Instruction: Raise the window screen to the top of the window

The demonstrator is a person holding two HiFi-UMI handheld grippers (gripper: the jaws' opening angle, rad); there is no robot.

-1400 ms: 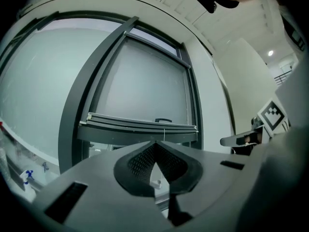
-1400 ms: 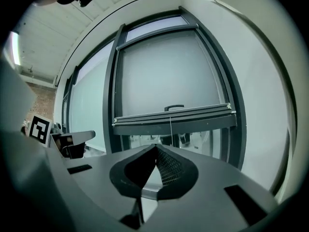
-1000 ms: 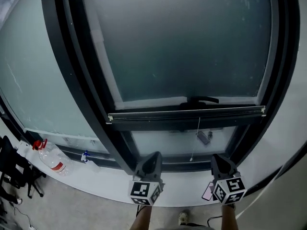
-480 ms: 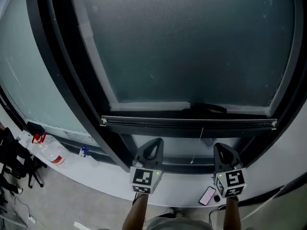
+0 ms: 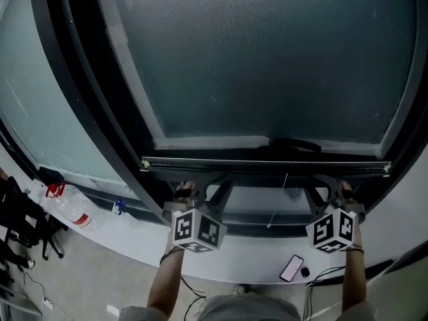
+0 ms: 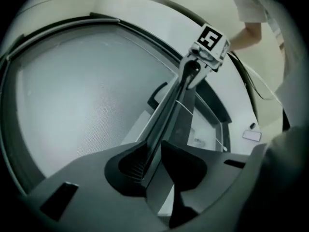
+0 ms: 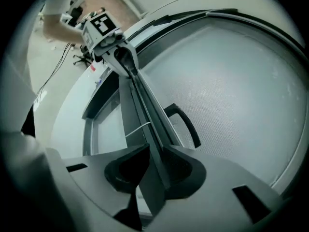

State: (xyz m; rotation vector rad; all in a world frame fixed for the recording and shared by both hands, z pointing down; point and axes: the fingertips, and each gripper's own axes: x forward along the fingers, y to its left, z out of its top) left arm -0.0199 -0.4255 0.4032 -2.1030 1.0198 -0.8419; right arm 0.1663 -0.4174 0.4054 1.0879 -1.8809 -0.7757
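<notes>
Since half a second earlier, both grippers had come up from near the sill to the window screen's (image 5: pixel 267 59) bottom bar (image 5: pixel 267 164), which itself had barely shifted. My left gripper (image 5: pixel 224 179) was pinched onto the bar left of middle, the rail wedged tight between its jaws in the left gripper view (image 6: pixel 150 162). My right gripper (image 5: pixel 314 179) gripped it the same way right of middle, as its own view (image 7: pixel 153 170) showed.

I judged that spacing was deliberate: a hold on each side of the pull cord (image 5: pixel 283 184) should have kept the long bar level and stopped it jamming in its side tracks as it went up. The bar sat low in the window, just under the black window handle (image 5: pixel 294 144), with the mesh stretched above it, so the whole lift was still to do.

I could read no writing. The marker cubes (image 5: pixel 194 230) carried only black-and-white squares. The red label on the water bottle (image 5: pixel 70 212) was too small, and the phone (image 5: pixel 292 268) on the sill showed nothing.
</notes>
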